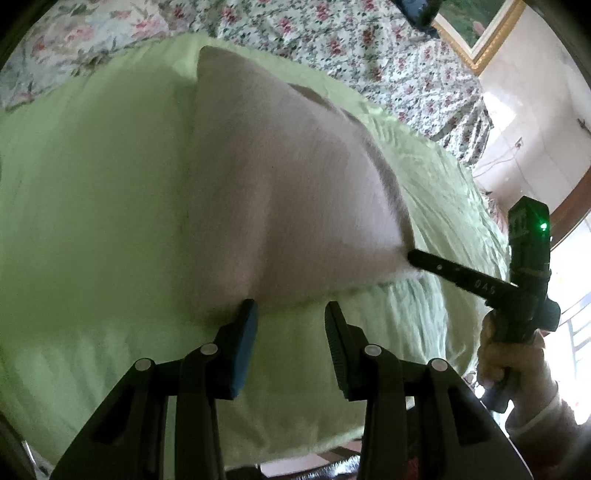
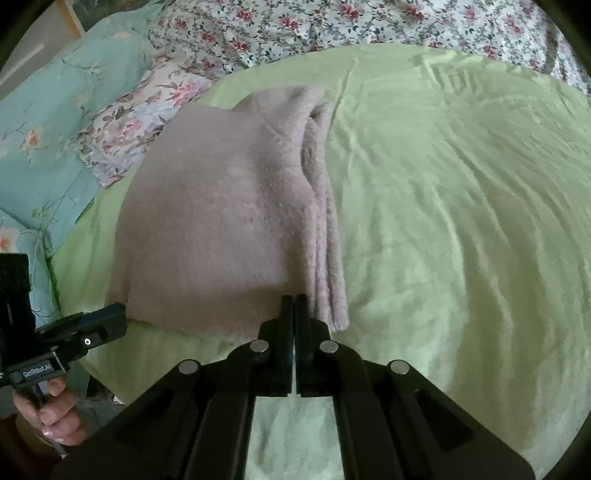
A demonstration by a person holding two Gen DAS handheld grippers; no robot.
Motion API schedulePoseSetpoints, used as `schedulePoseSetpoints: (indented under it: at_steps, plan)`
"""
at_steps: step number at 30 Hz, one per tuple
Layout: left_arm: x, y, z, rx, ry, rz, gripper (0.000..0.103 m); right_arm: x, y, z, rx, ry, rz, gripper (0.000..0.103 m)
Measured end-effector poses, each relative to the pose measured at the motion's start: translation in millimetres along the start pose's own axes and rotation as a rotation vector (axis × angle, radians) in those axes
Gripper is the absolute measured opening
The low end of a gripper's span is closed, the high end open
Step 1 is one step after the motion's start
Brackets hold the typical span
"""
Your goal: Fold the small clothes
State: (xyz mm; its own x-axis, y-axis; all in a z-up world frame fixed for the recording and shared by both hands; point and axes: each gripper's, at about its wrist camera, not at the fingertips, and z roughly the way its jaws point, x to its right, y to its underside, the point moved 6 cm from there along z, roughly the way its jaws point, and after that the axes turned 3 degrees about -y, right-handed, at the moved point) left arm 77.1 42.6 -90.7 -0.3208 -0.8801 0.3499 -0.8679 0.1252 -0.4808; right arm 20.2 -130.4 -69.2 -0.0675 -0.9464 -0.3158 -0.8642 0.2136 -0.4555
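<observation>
From the left wrist, the left gripper [image 1: 291, 314] gapes empty at the near edge of the soft pink sweater [image 1: 280, 184] on the green sheet [image 1: 92, 184]. From the right wrist, the right gripper [image 2: 294, 306] looks pinched on its near hem, 1 light layer, probably.

Pale pink knit garment [image 2: 214, 221], folded, lying flat

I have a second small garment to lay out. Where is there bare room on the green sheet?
Free: the wide green sheet right of the folded pink sweater, up to the floral bedspread. Crowded: left of the sweater, by the pillows and left gripper.
</observation>
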Motion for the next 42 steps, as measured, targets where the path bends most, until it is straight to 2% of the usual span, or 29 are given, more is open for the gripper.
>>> schedulePoseSetpoints:
  at_steps: [4, 8, 12, 13, 14, 16, 23, 26, 29, 30, 33, 42]
  plan:
    - [-10, 10, -15, 0.013, -0.055, 0.002, 0.039, 2, 9, -13, -0.009, 0.019, 0.016, 0.003]
    - [-12, 12, -33, 0.051, -0.127, 0.011, 0.058, 2, 21, -24, -0.023, 0.017, 0.023, 0.003]
    - [-11, 16, -45, 0.059, -0.180, 0.035, 0.069, -6, 36, -33, -0.036, -0.004, 0.021, 0.006]
    - [-9, 16, -47, 0.061, -0.189, 0.046, 0.069, -9, 42, -35, -0.042, -0.009, 0.022, 0.014]
    - [-9, 17, -49, 0.060, -0.194, 0.054, 0.072, -11, 46, -36, -0.046, -0.012, 0.021, 0.031]
    - [-8, 21, -52, 0.052, -0.218, 0.072, 0.082, -16, 53, -40, -0.042, -0.026, 0.011, 0.052]
    - [-10, 36, -66, 0.041, -0.314, 0.101, 0.087, -31, 74, -54, -0.056, -0.036, -0.044, 0.062]
    - [-12, 39, -77, 0.045, -0.350, 0.095, 0.089, -35, 78, -66, -0.037, -0.048, -0.059, 0.074]
    - [-12, 37, -88, 0.072, -0.373, 0.089, 0.097, -37, 75, -78, 0.004, -0.063, -0.069, 0.085]
    - [-12, 34, -91, 0.083, -0.380, 0.087, 0.102, -37, 74, -80, 0.012, -0.058, -0.078, 0.086]
    - [-7, 33, -93, 0.087, -0.390, 0.087, 0.102, -38, 71, -79, 0.013, -0.037, -0.092, 0.087]
    - [-14, 31, -69, 0.043, -0.405, 0.074, 0.102, -42, 67, -62, 0.000, -0.074, -0.096, 0.093]
